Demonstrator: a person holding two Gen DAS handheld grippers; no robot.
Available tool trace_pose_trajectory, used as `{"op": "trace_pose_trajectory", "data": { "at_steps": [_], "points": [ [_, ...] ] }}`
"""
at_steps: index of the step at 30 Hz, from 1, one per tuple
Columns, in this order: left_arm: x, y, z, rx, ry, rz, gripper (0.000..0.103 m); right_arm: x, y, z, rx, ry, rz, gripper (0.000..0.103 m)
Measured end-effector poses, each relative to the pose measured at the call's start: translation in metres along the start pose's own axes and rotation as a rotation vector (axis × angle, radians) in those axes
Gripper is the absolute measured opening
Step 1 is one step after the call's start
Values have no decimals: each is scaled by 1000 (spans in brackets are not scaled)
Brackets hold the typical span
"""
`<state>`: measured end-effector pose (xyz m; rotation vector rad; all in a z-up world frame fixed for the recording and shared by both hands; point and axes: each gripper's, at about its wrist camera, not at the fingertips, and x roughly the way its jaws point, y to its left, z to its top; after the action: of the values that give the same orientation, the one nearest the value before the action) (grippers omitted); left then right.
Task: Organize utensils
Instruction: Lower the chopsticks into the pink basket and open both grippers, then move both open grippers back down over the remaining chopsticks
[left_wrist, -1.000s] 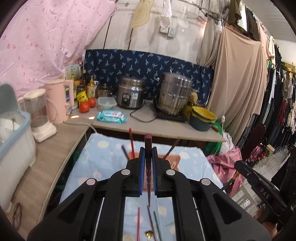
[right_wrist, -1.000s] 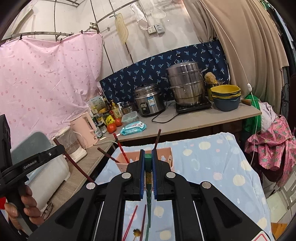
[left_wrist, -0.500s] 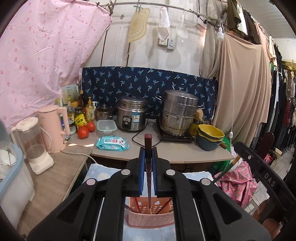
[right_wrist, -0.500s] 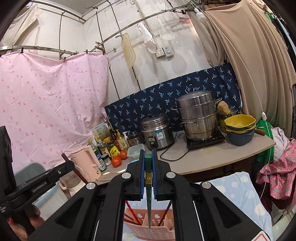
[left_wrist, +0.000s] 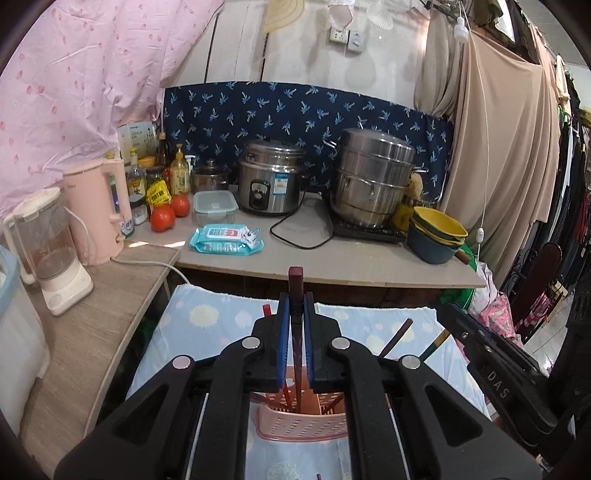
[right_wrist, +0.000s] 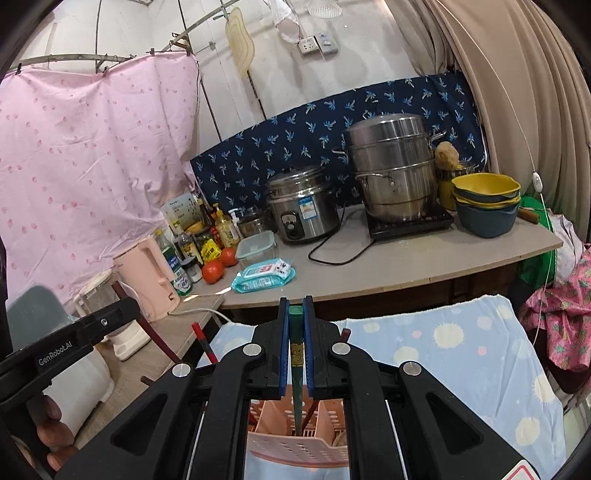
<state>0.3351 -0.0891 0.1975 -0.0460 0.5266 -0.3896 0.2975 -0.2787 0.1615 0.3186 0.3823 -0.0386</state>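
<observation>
both grippers lower than 0.5 s ago, sticks now reaching into pink basket (left_wrist: 303, 424). left gripper (left_wrist: 296, 325) clamped on maroon chopstick (left_wrist: 295, 280), tip below fingers among slots. right gripper (right_wrist: 296, 332) clamped on green chopstick (right_wrist: 296, 314), tip inside compartment beneath fingers. sticks light, stiff, slick; grip near top end, likely to pivot.

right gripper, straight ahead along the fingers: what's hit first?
Probably the counter edge, around the wipes pack. The right gripper is shut on a green chopstick hanging into the basket. Depth unclear.
</observation>
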Motion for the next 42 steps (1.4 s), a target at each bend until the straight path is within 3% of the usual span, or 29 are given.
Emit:
{"op": "trace_pose_trajectory", "data": {
  "at_steps": [7, 8, 10, 11, 13, 29, 42],
  "points": [
    [9, -1, -8, -2, 25, 2, 9, 15, -5, -12, 1, 46, -12, 7],
    [9, -1, -8, -2, 25, 12, 13, 14, -6, -13, 5, 47, -14, 10],
    [7, -2, -9, -4, 19, 24, 43, 12, -8, -13, 7, 42, -21, 24],
    [5, -3, -10, -4, 11, 32, 46, 10, -7, -12, 9, 36, -26, 29],
    [4, -4, -11, 3, 10, 36, 46, 3, -7, -11, 16, 15, -27, 36],
    [-33, -10, -24, 23, 2, 37, 46, -48, 5, -17, -15, -18, -21, 36],
    [-65, -4, -74, 11, 65, 41, 46, -99, 20, -74, -66, 44, -26, 36]
  ]
}}
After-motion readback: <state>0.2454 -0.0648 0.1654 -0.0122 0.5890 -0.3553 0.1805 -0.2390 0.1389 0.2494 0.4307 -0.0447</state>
